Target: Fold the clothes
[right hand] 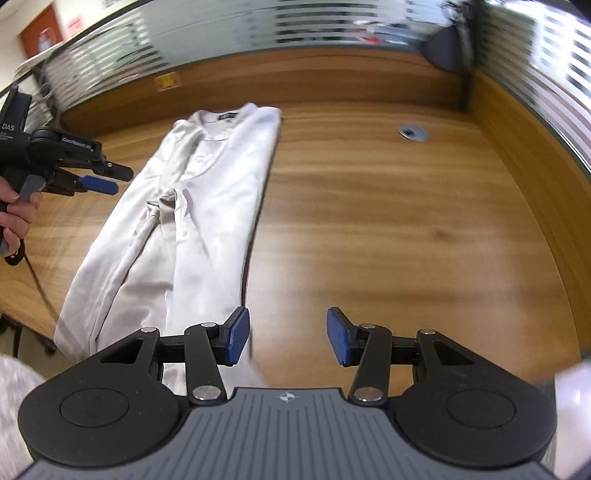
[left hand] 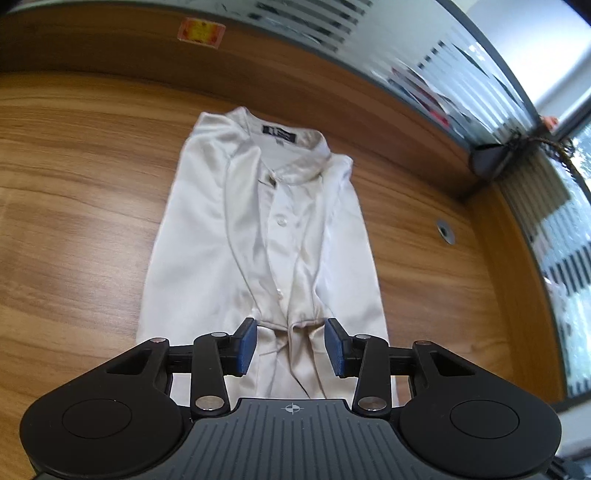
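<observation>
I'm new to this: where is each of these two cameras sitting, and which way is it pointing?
Left wrist view: sits on the left gripper, looking down along its open blue pads at the cream shirt folded narrow on the wooden desk.
Right wrist view: sits on the right gripper, open above bare desk beside the shirt's edge; it also shows the left gripper and the hand holding it.
Shared: shirt, desk, round desk hole, orange sticker.
</observation>
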Motion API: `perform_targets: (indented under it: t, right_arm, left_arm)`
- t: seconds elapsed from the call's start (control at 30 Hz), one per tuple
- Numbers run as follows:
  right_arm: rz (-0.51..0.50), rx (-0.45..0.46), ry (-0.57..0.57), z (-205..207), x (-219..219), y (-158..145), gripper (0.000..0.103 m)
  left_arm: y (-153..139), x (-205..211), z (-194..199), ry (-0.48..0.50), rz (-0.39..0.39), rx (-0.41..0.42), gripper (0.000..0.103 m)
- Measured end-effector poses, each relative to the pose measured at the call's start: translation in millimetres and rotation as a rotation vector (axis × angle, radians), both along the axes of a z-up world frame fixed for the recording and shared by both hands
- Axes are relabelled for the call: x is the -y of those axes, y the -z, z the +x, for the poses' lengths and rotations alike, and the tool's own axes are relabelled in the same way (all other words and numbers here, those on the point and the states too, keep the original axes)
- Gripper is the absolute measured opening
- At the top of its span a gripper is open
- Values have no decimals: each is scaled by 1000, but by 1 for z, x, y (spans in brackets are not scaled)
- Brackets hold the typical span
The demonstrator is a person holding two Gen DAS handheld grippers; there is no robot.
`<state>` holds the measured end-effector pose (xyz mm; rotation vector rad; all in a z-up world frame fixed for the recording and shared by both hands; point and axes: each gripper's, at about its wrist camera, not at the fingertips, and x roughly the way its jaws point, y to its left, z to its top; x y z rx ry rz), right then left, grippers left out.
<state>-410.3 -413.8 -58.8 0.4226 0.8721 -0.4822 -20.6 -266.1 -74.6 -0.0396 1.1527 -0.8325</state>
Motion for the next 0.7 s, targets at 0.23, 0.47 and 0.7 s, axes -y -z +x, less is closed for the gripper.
perform_targets:
  t: [0.23, 0.47, 0.7]
  right_arm:
    - [31, 37, 265, -16, -55, 14, 52]
    - [116, 121, 538, -41, -79, 58, 52]
    - [322, 321, 654, -85, -67, 115, 52]
  left_arm:
    - [-8, 11, 16, 268, 15, 57, 44]
    - [-10, 18, 26, 433, 35, 97, 44]
    - [-20, 11, 22, 460, 48, 102, 45]
